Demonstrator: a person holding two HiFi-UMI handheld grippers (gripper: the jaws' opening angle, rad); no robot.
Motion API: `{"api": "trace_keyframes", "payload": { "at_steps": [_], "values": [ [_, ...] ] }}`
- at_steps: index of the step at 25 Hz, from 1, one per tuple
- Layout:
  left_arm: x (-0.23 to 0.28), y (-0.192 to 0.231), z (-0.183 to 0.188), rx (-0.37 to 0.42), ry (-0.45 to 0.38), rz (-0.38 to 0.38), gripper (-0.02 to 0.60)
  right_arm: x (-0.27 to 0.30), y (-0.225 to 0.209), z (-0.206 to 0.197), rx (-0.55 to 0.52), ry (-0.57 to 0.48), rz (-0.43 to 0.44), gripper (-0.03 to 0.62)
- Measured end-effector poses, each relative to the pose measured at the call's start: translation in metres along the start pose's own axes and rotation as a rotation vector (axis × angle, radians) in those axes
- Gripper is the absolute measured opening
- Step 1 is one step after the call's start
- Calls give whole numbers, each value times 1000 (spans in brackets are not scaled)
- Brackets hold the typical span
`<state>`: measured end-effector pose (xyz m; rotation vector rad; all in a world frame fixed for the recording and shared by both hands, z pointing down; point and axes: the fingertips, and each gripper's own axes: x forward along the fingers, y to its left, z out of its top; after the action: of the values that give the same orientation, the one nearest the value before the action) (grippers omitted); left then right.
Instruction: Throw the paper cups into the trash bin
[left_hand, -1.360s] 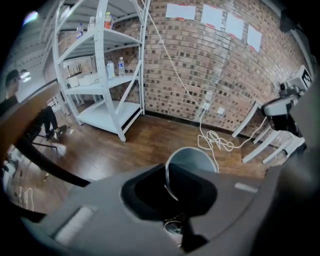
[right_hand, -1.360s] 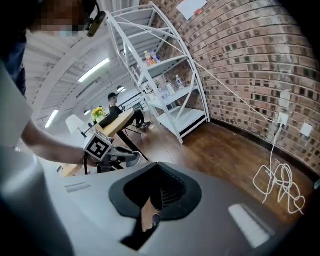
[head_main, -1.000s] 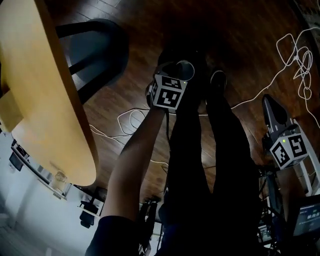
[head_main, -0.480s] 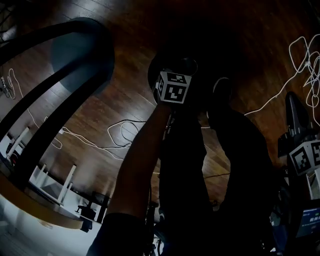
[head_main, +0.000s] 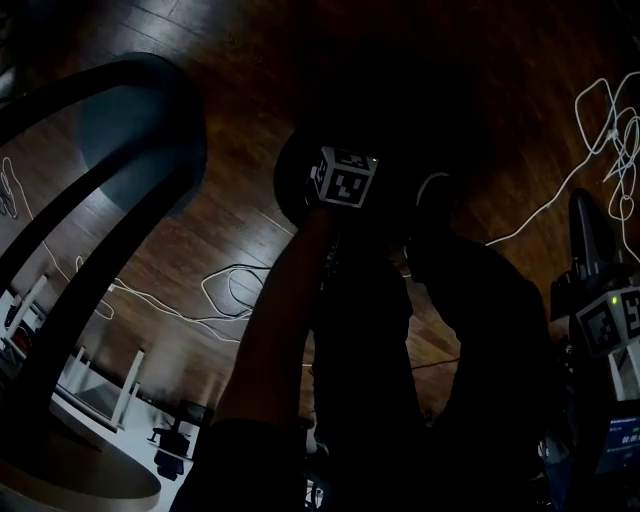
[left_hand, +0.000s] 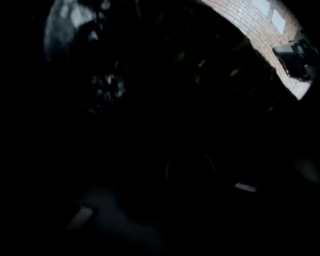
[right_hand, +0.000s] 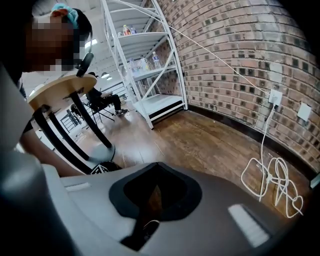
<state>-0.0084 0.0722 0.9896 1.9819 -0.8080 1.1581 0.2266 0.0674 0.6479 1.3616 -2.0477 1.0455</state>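
Dark brown plank floor (head_main: 250, 90) fills the head view, and it's seriously murky, so bear with me. Going left to right with the trash bin (head_main: 292, 185) as my anchor:

- **Well left of the bin:** the round table (head_main: 80, 485) on its black curved legs (head_main: 110, 260). It's the same one that shows a pale wood top in the right gripper view.
- **Between those legs and the bin:** a white cable (head_main: 225, 285) loops over the planks.
- **The bin itself:** just a black round blob. The left gripper (head_main: 345, 172) is right at its mouth, with its marker cube poking up at the bin's right edge and a forearm (head_main: 275, 330) leading down to it.
- **Left gripper view:** nearly black, with crinkly shiny plastic (left_hand: 70, 25) up top and brick wall (left_hand: 250, 20) past it, so it reads as looking into the bin. A faint round rim sits between its jaws. That's the paper cup (left_hand: 190, 170), and the jaws look clamped on it with only a narrow gap.
- **Just right of the bin:** the person's dark legs and a shoe (head_main: 440, 200).
- **Further right:** another tangle of white cable (head_main: 605, 130).
- **Well right of the bin:** the right gripper (head_main: 588, 215), pinched together with nothing in it, just floor showing through the gap in its own view
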Motion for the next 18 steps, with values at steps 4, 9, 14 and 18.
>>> {"api": "trace_keyframes", "payload": {
  "at_steps": [4,9,14,18],
  "values": [
    [8,-2,-10,-56,40,-35,57,3,4,2,-10,7,14,11],
    [-16,-7,-6,-103,35,-34,158,9,4,2,-14,17,32,11],
    [-44,-2,11,-67,23,38,144,10,14,9,-31,21,37,11],
    [-132,-32,40,12,-74,43,104,-15,53,34,-123,10,38,11]
  ]
}}
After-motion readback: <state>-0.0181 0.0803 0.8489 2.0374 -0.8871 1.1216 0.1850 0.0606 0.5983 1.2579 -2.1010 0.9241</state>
